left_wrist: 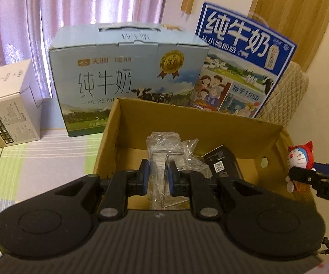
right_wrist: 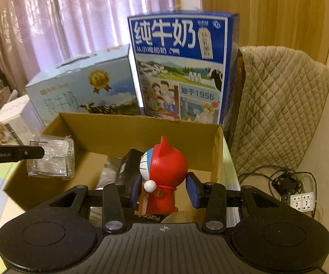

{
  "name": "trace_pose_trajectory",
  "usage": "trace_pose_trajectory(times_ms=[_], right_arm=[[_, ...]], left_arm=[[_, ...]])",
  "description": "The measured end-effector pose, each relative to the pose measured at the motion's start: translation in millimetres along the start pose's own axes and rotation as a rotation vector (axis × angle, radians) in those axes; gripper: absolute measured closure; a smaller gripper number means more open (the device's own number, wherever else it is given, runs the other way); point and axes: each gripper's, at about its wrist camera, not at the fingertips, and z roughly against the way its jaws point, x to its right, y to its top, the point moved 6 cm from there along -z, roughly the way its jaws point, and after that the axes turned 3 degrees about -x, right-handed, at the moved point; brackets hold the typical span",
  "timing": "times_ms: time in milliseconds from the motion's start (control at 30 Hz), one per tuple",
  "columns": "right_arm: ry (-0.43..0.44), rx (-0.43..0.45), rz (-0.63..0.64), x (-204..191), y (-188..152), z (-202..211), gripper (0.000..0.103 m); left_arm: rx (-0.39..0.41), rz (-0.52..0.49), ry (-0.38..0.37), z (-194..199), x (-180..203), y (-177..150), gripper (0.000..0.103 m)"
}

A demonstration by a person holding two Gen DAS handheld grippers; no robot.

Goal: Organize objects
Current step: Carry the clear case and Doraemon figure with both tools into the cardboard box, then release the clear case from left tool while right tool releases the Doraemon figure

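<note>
An open brown cardboard box [left_wrist: 187,123] [right_wrist: 130,132] sits on the striped surface. My left gripper [left_wrist: 158,175] is shut on a crinkled clear plastic packet [left_wrist: 166,148] with a thin metal piece inside, held over the box's left part. In the right wrist view the packet [right_wrist: 52,159] hangs at the tip of the left gripper's finger [right_wrist: 27,153]. My right gripper [right_wrist: 164,191] is shut on a red Doraemon figurine [right_wrist: 164,164] [left_wrist: 300,156], upright above the box's right part. A black box [left_wrist: 223,164] [right_wrist: 127,166] lies inside the cardboard box.
Behind the box stand a light blue milk carton [left_wrist: 118,80] and a tall dark blue milk carton [left_wrist: 244,68]. A white box [left_wrist: 9,105] sits at the left. A quilted cover [right_wrist: 278,114] drapes at the right, above cables and a power strip [right_wrist: 301,202].
</note>
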Motion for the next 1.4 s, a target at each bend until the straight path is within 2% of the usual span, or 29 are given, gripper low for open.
trace_pose_trajectory(times_ms=[267, 667, 800, 933, 1300, 1400], right_arm=[[-0.03, -0.051, -0.012, 9, 1, -34, 0.064], [-0.068, -0.074, 0.001, 16, 1, -49, 0.064], [-0.074, -0.077, 0.003, 17, 2, -50, 0.064], [-0.077, -0.082, 0.008, 17, 3, -51, 0.064], [-0.097, -0.107, 0.012, 18, 4, -58, 0.064], [-0.106, -0.105, 0.015, 18, 5, -59, 0.064]], left_arm=[[-0.066, -0.012, 0.028, -37, 4, 3, 0.09], [-0.127, -0.064, 0.064, -71, 13, 2, 0.087], [-0.123, -0.073, 0.063, -72, 14, 5, 0.083], [-0.12, -0.078, 0.075, -70, 13, 9, 0.07], [-0.12, -0.097, 0.082, -64, 11, 10, 0.062], [-0.12, -0.107, 0.083, -63, 12, 8, 0.056]])
